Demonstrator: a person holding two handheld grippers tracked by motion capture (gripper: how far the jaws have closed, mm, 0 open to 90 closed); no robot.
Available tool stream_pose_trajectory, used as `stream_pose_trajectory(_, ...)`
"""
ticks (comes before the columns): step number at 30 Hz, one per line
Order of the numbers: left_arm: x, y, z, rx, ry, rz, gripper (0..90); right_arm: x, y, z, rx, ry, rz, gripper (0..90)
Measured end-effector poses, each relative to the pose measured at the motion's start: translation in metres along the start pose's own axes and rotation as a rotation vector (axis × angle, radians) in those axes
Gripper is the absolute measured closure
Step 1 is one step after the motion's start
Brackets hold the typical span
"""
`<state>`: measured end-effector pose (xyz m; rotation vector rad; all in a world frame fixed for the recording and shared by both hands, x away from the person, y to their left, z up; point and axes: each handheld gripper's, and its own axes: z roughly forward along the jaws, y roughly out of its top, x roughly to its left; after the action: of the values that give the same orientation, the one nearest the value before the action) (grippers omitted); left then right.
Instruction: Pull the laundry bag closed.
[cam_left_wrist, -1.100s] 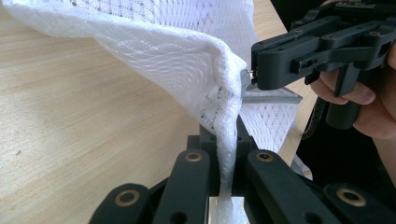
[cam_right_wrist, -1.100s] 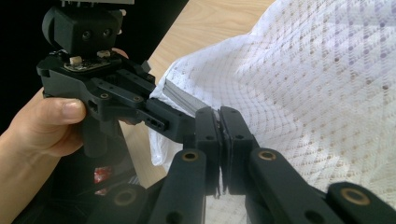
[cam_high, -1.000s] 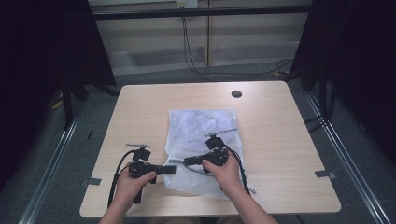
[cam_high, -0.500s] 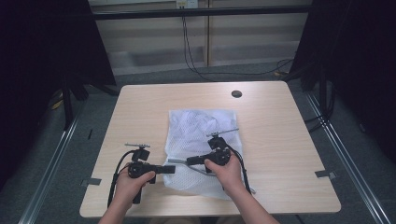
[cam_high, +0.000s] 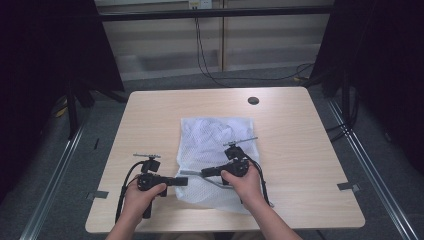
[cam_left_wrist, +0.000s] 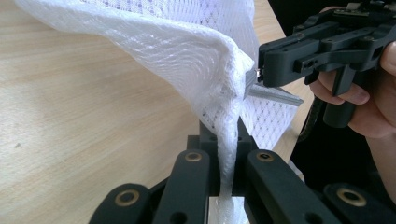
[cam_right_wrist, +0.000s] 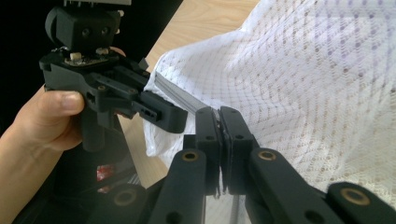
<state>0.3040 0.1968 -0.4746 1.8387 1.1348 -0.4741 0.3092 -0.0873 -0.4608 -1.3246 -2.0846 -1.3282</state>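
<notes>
High view: I stand at the near edge of a light wooden bench (cam_high: 150, 115), a hand-held gripper in each hand, working a white mesh bag (cam_high: 210, 140) that lies near the middle of the bench and reaches down to its near edge. My left hand-held gripper (cam_high: 181, 181) sits at the bag's near left corner, its jaws pointing right into the fabric, while my right hand-held gripper (cam_high: 206, 173) rests over the bag's near part, its jaws pointing left toward the other. The two tips lie close together, just apart. In the left gripper view, my left hand-held gripper (cam_left_wrist: 227, 154) has its jaws pressed together on a fold of the mesh bag (cam_left_wrist: 177, 51), which rises from the pinch in a lifted drape above the wood; my right hand (cam_left_wrist: 369, 98) and its tool appear at the upper right, its tip touching a grey strip (cam_left_wrist: 273, 94) along the bag's edge. In the right gripper view, my right hand-held gripper (cam_right_wrist: 219, 123) is closed on that same grey strip (cam_right_wrist: 180, 95) at the edge of the mesh, with my left hand (cam_right_wrist: 42, 126) and its tool just to the left. A small dark round disc (cam_high: 253, 100) lies on the far part of the bench, well apart from the bag.
</notes>
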Motion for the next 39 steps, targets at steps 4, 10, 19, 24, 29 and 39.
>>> stream_pose_trajectory(4, 0.000, 0.000, -0.001, -0.008, 0.003, -0.004, 89.1, -0.001, -0.001, 0.000, 0.004, 0.001, -0.002, 86.9)
stream_pose_trajectory(10, 0.001, 0.001, 0.000, -0.007, 0.009, 0.000, 89.1, -0.002, -0.001, 0.000, 0.008, 0.006, 0.001, 86.9)
stream_pose_trajectory(19, 0.002, 0.000, -0.002, -0.012, 0.006, -0.005, 89.1, -0.004, -0.001, -0.003, 0.011, -0.006, 0.009, 87.0)
stream_pose_trajectory(24, 0.001, 0.000, -0.001, -0.010, 0.004, -0.010, 89.1, -0.004, -0.001, -0.005, 0.009, -0.005, -0.001, 87.0)
stream_pose_trajectory(29, 0.003, 0.001, -0.005, -0.008, 0.003, -0.003, 89.1, -0.007, -0.003, -0.008, 0.004, -0.003, 0.007, 87.0)
stream_pose_trajectory(39, 0.001, 0.001, -0.002, -0.005, 0.007, 0.002, 89.0, -0.008, -0.004, -0.011, 0.009, -0.005, 0.006, 87.0)
